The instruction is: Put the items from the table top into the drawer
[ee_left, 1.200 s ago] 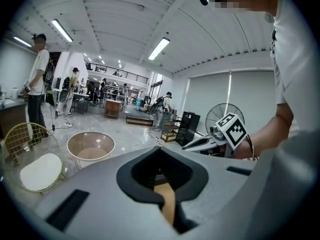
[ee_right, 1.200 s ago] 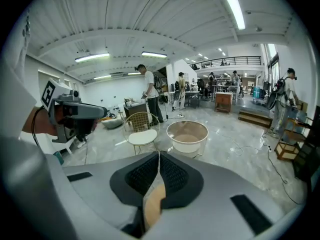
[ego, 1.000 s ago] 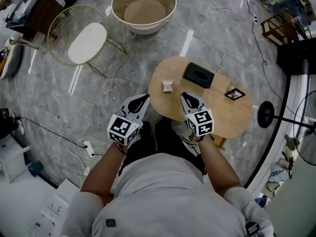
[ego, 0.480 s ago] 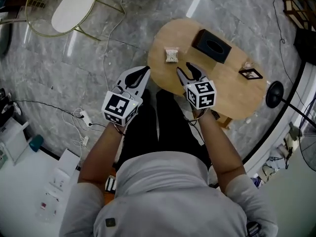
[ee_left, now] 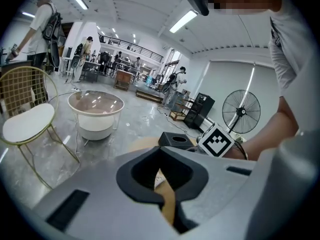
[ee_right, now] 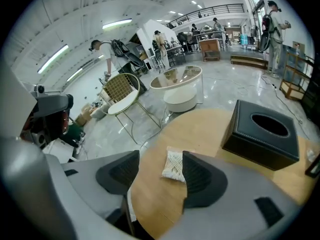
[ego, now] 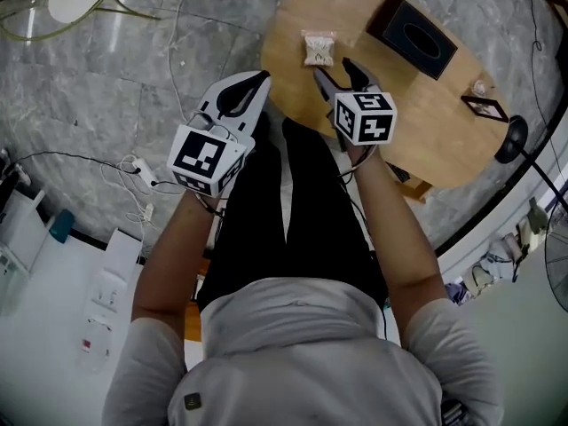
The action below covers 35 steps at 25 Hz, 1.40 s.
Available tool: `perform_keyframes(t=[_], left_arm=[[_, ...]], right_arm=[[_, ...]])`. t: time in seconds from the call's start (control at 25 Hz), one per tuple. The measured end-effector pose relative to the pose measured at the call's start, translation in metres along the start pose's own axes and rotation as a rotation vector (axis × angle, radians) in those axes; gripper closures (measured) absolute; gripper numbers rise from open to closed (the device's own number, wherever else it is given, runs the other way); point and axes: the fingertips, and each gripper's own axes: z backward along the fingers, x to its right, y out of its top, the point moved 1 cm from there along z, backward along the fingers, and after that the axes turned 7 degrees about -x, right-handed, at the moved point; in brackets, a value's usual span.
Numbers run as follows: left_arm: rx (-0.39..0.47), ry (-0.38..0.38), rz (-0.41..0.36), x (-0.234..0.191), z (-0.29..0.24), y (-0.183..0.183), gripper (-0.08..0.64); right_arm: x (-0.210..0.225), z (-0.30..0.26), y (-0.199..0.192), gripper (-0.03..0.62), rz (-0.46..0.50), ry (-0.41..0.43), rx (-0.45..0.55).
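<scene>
Right gripper (ego: 335, 67): jaws apart, just been opening, nothing gripped. Small packet (ego: 318, 48) lies just beyond them, near the table's (ego: 426, 122) left edge. Left gripper (ego: 257, 80): jaws closed, empty.

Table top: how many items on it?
3: swab packet at the near end, black tissue box mid-table, small frame at the far end; possibly a tiny fourth beside it.

One swab packet (ego: 318, 48), one tissue box (ego: 413, 27), perhaps one frame (ego: 485, 107)

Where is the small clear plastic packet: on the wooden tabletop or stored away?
Out: the packet lies flat on the wooden table.
</scene>
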Motion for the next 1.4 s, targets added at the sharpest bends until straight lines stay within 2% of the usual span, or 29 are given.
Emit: perform_keyframes(t=[0.2,0.44,0.64,1.04,1.16,1.4], left_arm=[[-0.031,-0.006,0.018,-0.018,-0.025,-0.031,0.551],[-0.072,-0.020,0.045,-0.023,-0.046,-0.069,0.551],[-0.086,-0.032,0.065,-0.023,-0.056,-0.088,0.551],[-0.085,-0.036,0.088,-0.023,-0.058,-0.095,0.551],[-0.083,-0.037,0.090,-0.021,-0.056,-0.094,0.551],[-0.076,-0.035,0.086,-0.013,-0.047,-0.090,0.551]], right_arm=[[0.017,-0.048,-0.017,0.316,-0.066,-0.022,-0.033],[0.037,-0.085,-0.035,0.302,-0.078,-0.079,-0.055],[0.037,-0.111,-0.042,0.301,-0.077,-0.087,-0.071],[0.044,-0.124,-0.050,0.307,0.019,-0.197,-0.080],[0.047,-0.123,-0.050,0.348,0.034,-0.200,-0.073],[0.047,-0.122,-0.052,0.373,0.039,-0.163,-0.088]])
